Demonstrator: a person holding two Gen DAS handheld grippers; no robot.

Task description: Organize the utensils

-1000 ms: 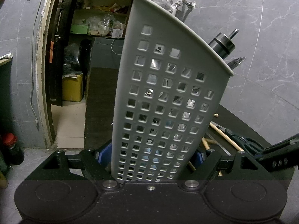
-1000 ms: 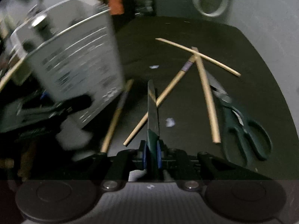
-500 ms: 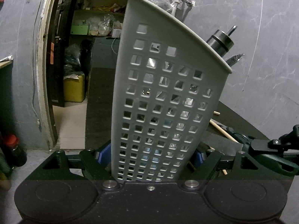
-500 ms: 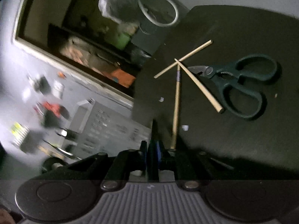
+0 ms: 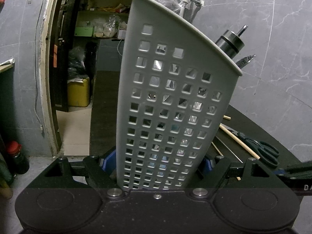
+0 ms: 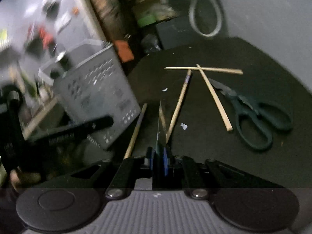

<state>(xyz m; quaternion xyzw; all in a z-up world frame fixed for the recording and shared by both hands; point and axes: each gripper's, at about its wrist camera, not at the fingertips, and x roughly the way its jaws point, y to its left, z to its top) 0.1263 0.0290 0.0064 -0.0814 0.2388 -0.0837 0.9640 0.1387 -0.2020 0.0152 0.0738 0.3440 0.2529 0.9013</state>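
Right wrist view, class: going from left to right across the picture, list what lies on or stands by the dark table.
Grey utensil basket → knife held in the right tool → crossed chopsticks → green scissors.

Left gripper (image 5: 156, 167) — matte black, angular linkage arms with triangular cut-outs, blue pads (image 5: 108, 160), silver screws above two round discs. Right gripper (image 6: 158, 156) — same black linkage and blue pads, with a ribbed grey centre panel.

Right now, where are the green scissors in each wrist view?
Left wrist view: the scissors lie far right, low, on the dark table, behind the basket.
Right wrist view: the scissors lie right of centre, beside crossed chopsticks.
Shared landmark: the grey basket.
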